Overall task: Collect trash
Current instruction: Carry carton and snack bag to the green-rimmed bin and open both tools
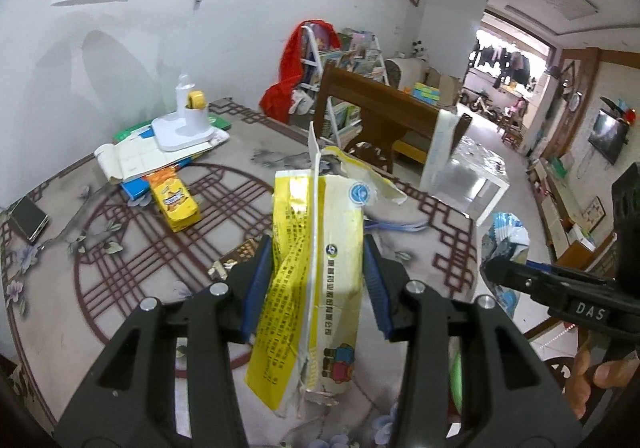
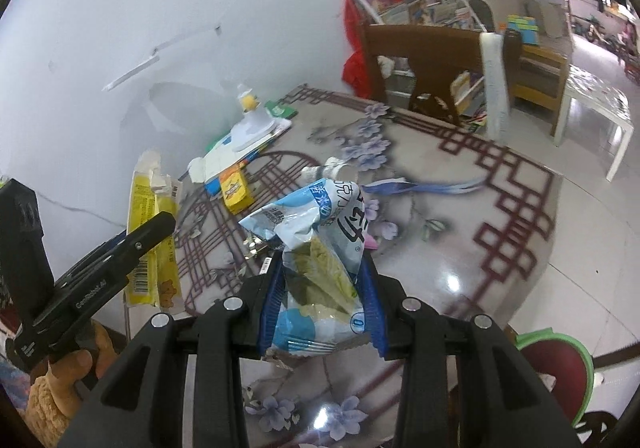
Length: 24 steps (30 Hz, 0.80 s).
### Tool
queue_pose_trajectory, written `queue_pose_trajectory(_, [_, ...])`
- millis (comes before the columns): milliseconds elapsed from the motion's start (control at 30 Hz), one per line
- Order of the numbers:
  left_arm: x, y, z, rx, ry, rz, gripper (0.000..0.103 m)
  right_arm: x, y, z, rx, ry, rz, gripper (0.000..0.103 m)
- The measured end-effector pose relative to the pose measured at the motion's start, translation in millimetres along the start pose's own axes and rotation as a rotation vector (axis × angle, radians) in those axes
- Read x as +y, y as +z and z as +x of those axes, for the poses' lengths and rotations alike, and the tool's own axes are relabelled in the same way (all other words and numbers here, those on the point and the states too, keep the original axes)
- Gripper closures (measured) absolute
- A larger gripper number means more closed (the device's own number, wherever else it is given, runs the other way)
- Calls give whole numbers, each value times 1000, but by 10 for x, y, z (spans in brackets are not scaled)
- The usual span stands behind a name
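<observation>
While left claw [image 1: 316, 280] clamps the yellow carton [image 1: 316, 268] and right claw [image 2: 320, 304] pinches the blue wrapper [image 2: 316, 248], both clear above the desk [image 1: 120, 248], keep grips firm; carry level to bin.

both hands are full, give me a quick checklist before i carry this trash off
1. Left gripper clamped on the yellow carton: ok.
2. Right gripper clamped on the blue snack bag: ok.
3. Both items lifted off the table: ok.
4. Grippers apart, not colliding: ok.
5. Bin to drop into: cannot tell, none clearly in view.
6. Trash left behind: not ok, a yellow box and a small brown wrapper remain on the table.
</observation>
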State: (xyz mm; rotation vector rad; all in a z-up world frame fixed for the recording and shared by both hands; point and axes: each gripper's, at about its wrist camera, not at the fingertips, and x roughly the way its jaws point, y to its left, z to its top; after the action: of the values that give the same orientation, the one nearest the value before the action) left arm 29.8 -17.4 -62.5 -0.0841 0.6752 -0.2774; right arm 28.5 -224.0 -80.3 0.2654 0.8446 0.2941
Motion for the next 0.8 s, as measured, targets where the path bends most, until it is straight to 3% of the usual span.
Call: queue_pose_trajectory(800, [-269, -125, -35, 35, -53, 48, 60, -233, -238, -220, -14, -41, 94, 67])
